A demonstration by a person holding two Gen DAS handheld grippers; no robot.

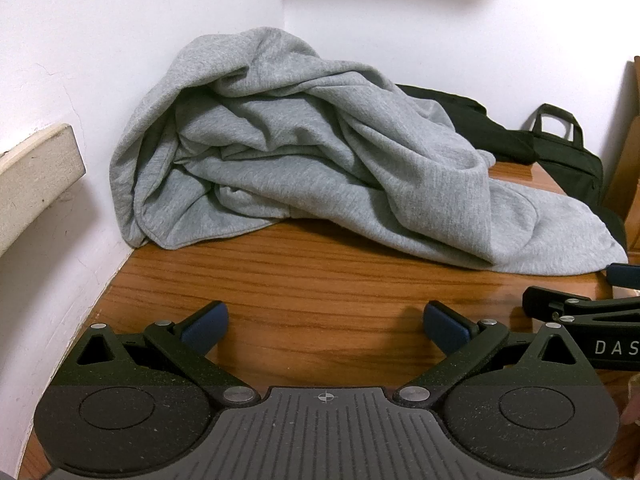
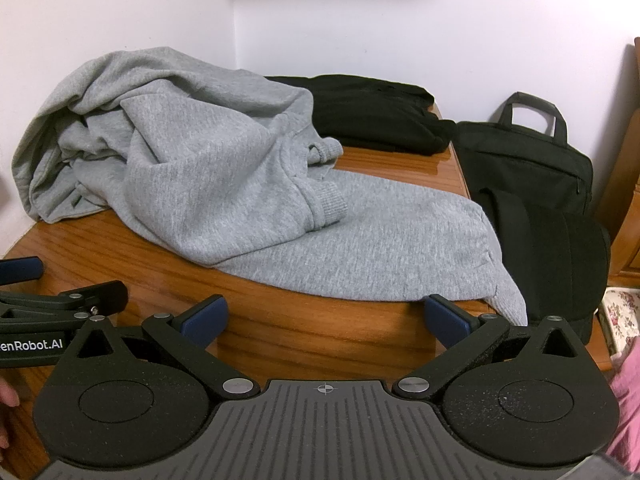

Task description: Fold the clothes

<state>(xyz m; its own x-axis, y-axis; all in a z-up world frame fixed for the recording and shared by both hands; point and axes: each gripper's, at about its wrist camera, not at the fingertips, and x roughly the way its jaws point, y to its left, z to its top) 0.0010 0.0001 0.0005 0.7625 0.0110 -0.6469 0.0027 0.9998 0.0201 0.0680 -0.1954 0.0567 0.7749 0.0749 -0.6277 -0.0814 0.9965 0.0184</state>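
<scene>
A crumpled grey sweatshirt [image 1: 304,160] lies heaped on the wooden table [image 1: 320,288], bunched into the wall corner, with one part spread flat to the right. In the right wrist view the grey sweatshirt [image 2: 240,200] shows a ribbed cuff on top and hangs over the table's right edge. My left gripper [image 1: 326,326] is open and empty above bare wood, short of the cloth. My right gripper [image 2: 326,320] is open and empty; its right finger [image 2: 446,322] sits at the cloth's near edge. Each gripper shows at the side of the other's view.
A black folded garment [image 2: 372,112] lies at the table's back. A black bag [image 2: 528,168] with a handle stands just past the table's right edge. White walls close the left and back. A beige ledge [image 1: 36,176] juts out on the left.
</scene>
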